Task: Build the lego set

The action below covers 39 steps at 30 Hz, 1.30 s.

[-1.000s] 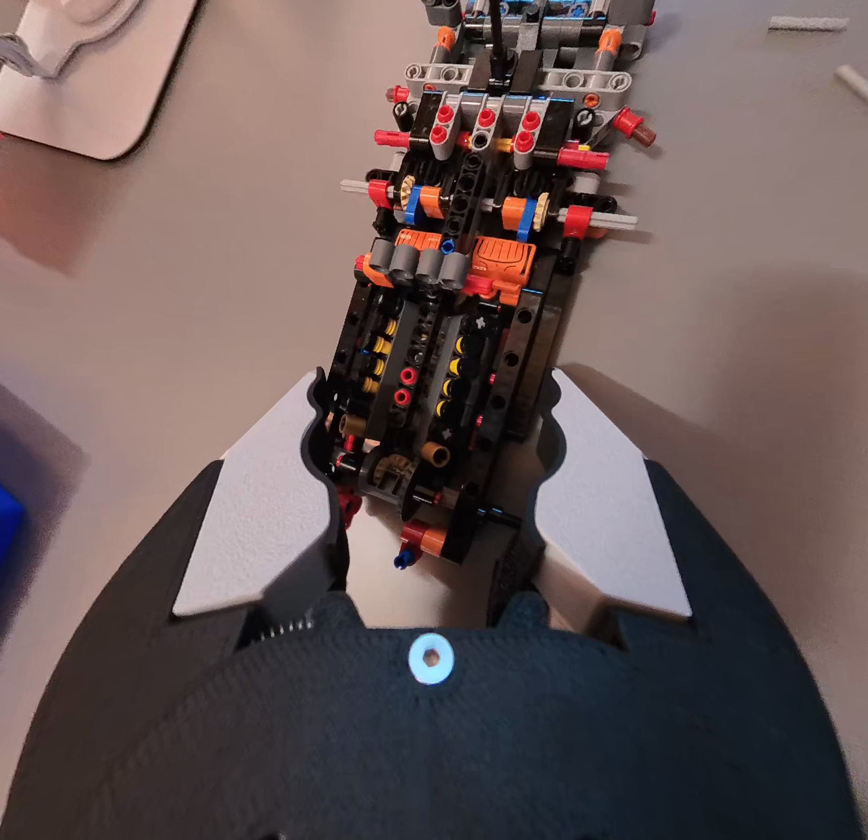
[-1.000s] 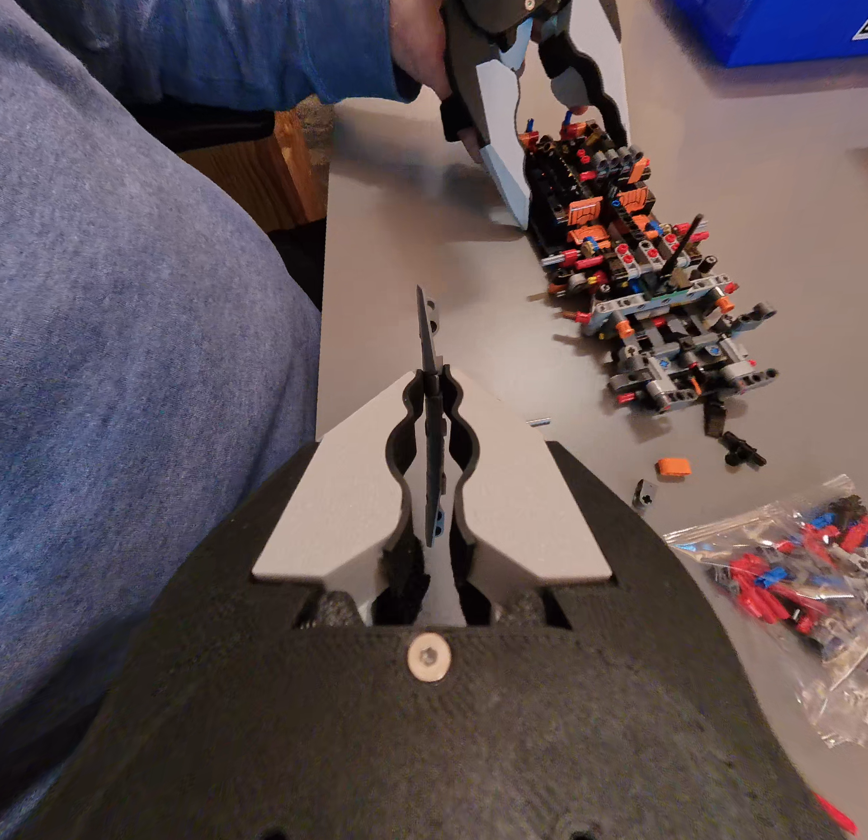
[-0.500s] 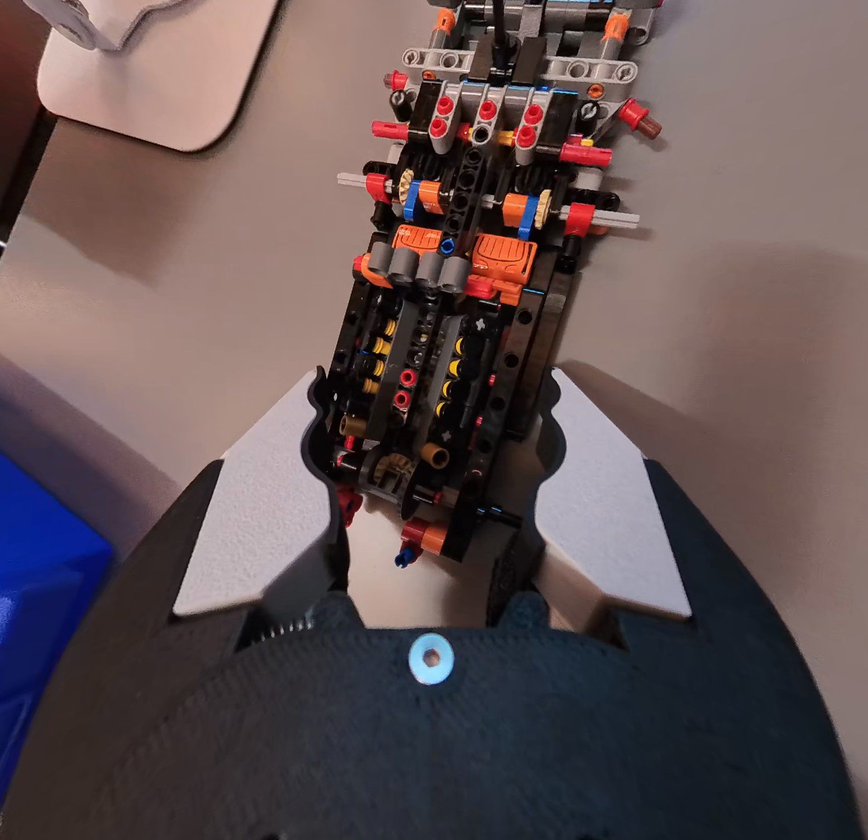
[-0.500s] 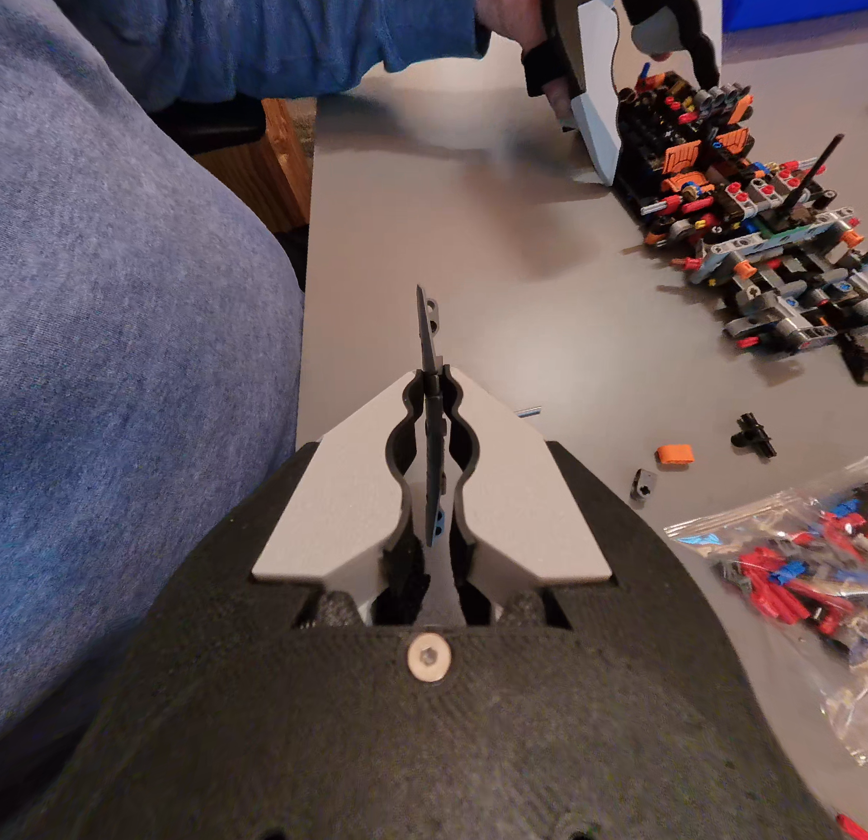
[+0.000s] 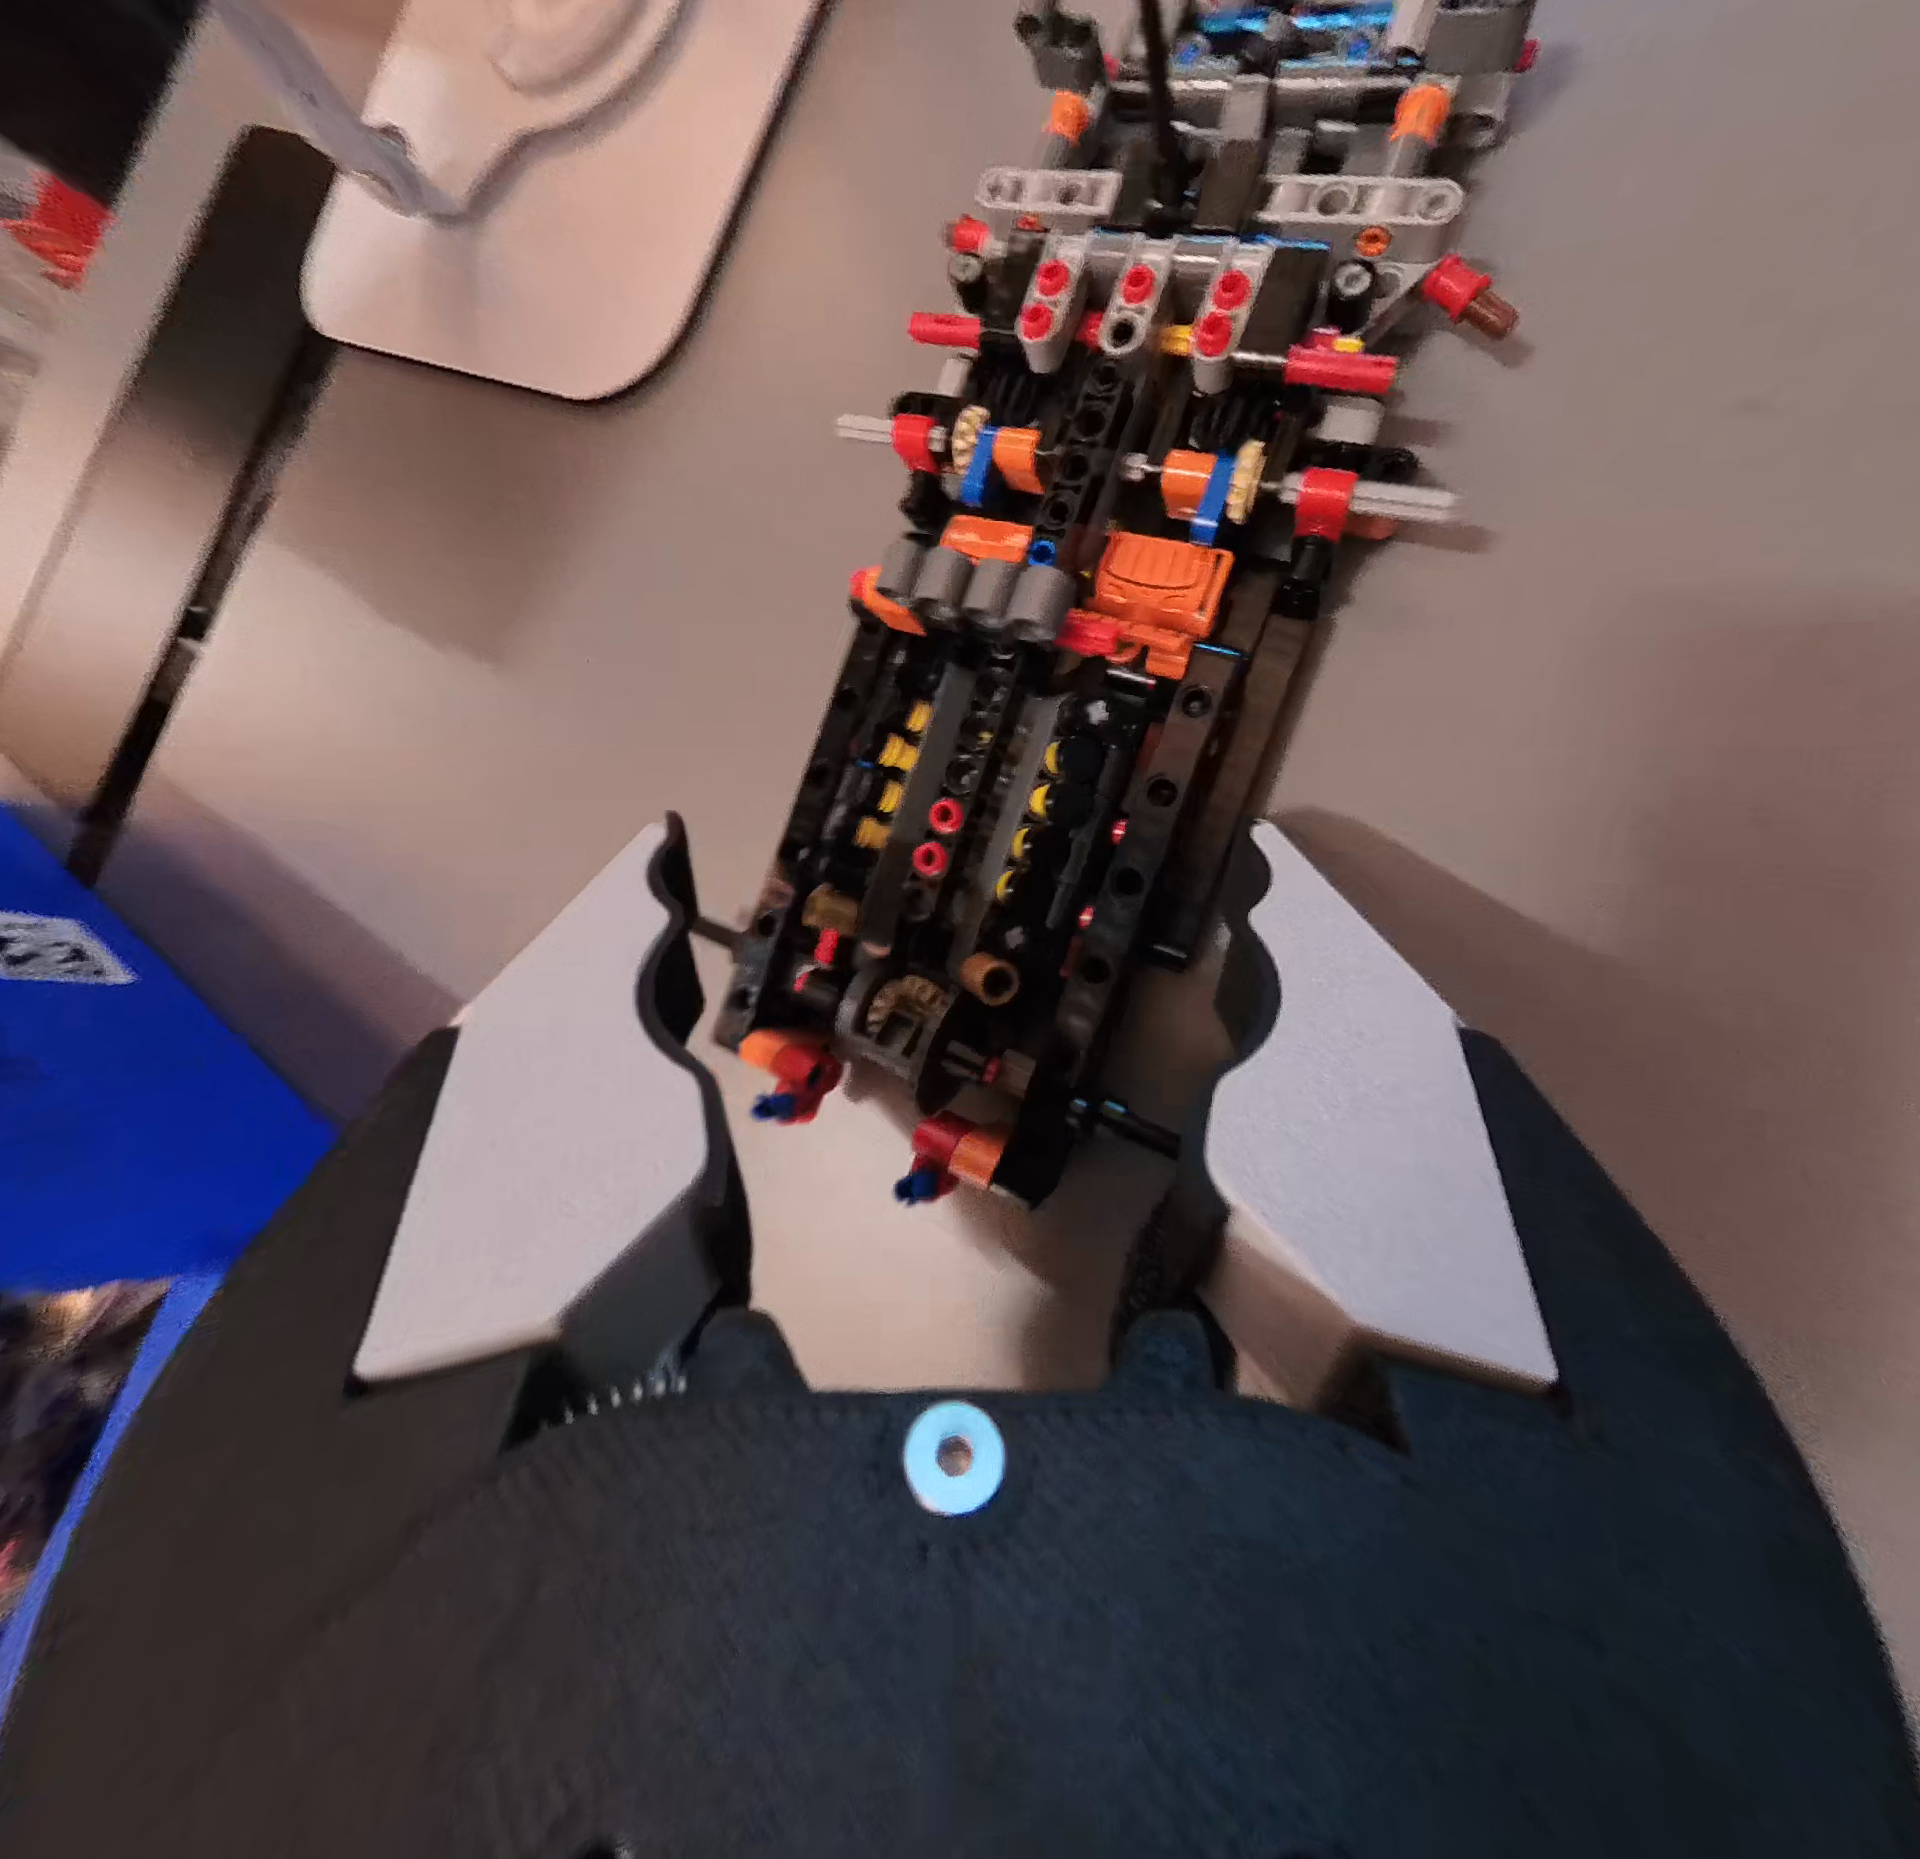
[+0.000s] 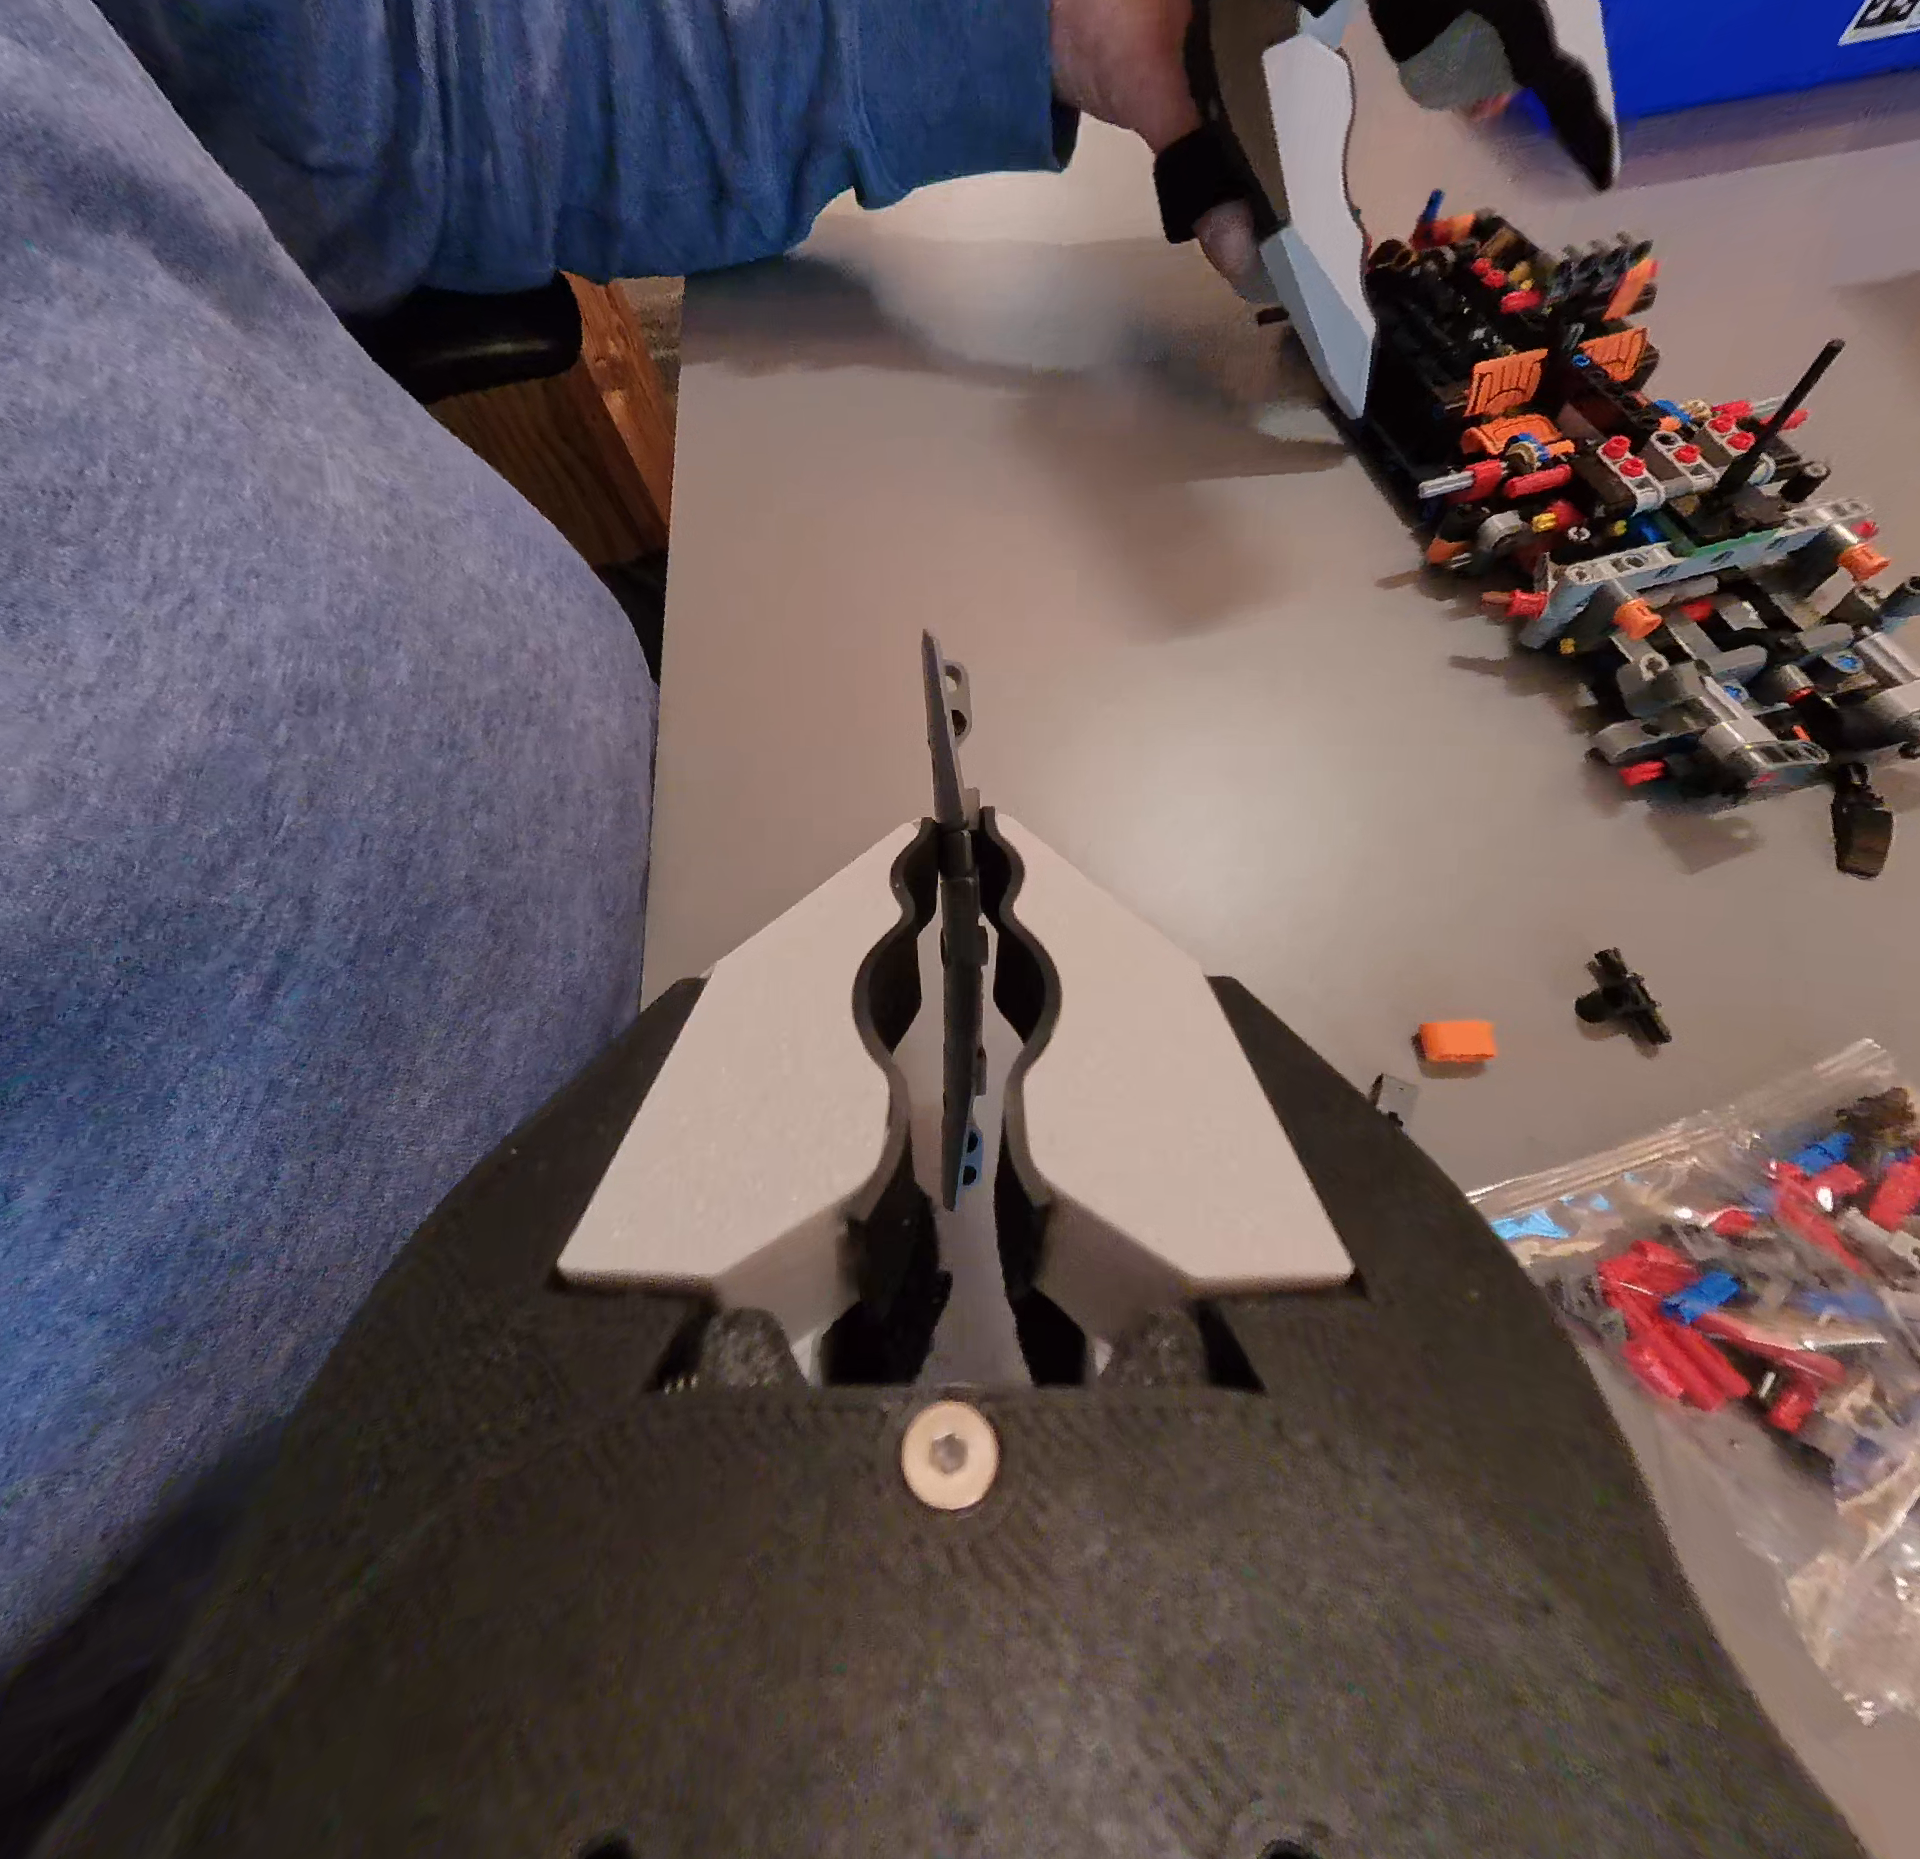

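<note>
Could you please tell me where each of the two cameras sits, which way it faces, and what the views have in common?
Left wrist view: sits on the left tool, facing along its open fingers at the Lego chassis on the grey table.
Right wrist view: sits on the right tool, shut on a thin dark Lego panel, facing across the table; a blue sleeve and a hand show.
Shared: chassis, table, left tool.

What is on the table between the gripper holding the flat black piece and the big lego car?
Nothing: in the right wrist view, only bare grey table lies between the right hand-held gripper, shut on the flat black piece, and the lego car.
</note>
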Tool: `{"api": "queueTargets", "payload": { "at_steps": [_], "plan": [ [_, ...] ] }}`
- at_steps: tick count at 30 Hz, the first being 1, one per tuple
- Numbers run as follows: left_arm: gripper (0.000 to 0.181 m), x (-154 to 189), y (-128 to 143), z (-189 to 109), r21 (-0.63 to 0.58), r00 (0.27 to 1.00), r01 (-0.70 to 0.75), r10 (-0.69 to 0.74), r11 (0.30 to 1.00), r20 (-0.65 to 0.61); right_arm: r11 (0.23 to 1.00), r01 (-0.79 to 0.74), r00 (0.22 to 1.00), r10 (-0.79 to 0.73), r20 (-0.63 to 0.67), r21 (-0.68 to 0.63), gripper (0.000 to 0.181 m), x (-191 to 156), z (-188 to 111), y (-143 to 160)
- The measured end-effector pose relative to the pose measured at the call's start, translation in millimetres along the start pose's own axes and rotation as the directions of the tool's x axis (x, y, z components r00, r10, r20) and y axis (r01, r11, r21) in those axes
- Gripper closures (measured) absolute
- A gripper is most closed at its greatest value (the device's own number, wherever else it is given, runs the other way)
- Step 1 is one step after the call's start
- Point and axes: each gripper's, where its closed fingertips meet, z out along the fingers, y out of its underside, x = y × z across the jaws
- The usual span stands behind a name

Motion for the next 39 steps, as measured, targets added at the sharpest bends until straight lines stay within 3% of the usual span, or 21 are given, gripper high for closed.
{"api": "queueTargets", "payload": {
  "at_steps": [4, 7, 9, 12, 15, 18, 21, 25, 27, 29, 35, 39],
  "plan": [
    [0.075, -13.5, -14.3, -33.5, 0.087, 0.994, 0.038, -0.046, 0.996, 0.1, 0.999, -0.017, 1.0, 0.018, -0.015, 0.037, 0.177, 3.6, -3.3, -10.2],
    [0.081, 0.2, -45.0, -68.7, 0.234, 0.988, 0.077, -0.106, 0.969, 0.115, 0.993, -0.042, 0.998, 0.048, -0.048, 0.112, 0.177, 14.3, -5.1, -29.0],
    [0.09, 31.9, -75.5, -91.7, 0.372, 0.988, 0.121, -0.147, 0.92, 0.041, 0.969, -0.085, 0.991, 0.105, -0.078, 0.234, 0.177, 30.2, -12.2, -54.7],
    [0.099, 74.9, -107.3, -105.7, 0.468, 0.984, 0.176, -0.172, 0.866, -0.052, 0.879, -0.186, 0.978, 0.209, -0.004, 0.439, 0.177, 51.7, -27.5, -96.9],
    [0.104, 110.7, -135.4, -104.2, 0.515, 0.957, 0.275, -0.182, 0.812, -0.224, 0.778, -0.258, 0.965, 0.236, 0.115, 0.573, 0.177, 61.9, -35.7, -130.4],
    [0.107, 126.0, -159.4, -96.6, 0.524, 0.91, 0.378, -0.203, 0.764, -0.361, 0.712, -0.302, 0.953, 0.229, 0.198, 0.634, 0.176, 65.7, -35.0, -150.8],
    [0.117, 128.8, -181.2, -93.2, 0.539, 0.851, 0.481, -0.218, 0.692, -0.479, 0.686, -0.311, 0.95, 0.219, 0.222, 0.657, 0.177, 67.6, -31.6, -157.3],
    [0.133, 140.1, -195.3, -85.1, 0.486, 0.758, 0.573, -0.201, 0.66, -0.621, 0.668, -0.312, 0.95, 0.221, 0.22, 0.676, 0.177, 73.2, -34.2, -153.6],
    [0.161, 144.7, -199.9, -82.7, 0.48, 0.732, 0.59, -0.179, 0.649, -0.657, 0.665, -0.314, 0.949, 0.225, 0.219, 0.678, 0.177, 75.8, -34.0, -150.2],
    [0.176, 146.6, -201.3, -78.7, 0.478, 0.726, 0.587, -0.163, 0.654, -0.668, 0.667, -0.32, 0.947, 0.231, 0.221, 0.673, 0.176, 76.7, -31.3, -146.1],
    [0.176, 151.2, -196.3, -71.0, 0.447, 0.722, 0.56, -0.146, 0.698, -0.676, 0.7, -0.29, 0.957, 0.226, 0.183, 0.652, 0.176, 76.7, -28.8, -136.7],
    [0.176, 152.2, -189.9, -67.1, 0.41, 0.724, 0.523, -0.135, 0.747, -0.677, 0.752, -0.245, 0.968, 0.23, 0.105, 0.611, 0.165, 80.5, -30.8, -128.3]
  ]
}}
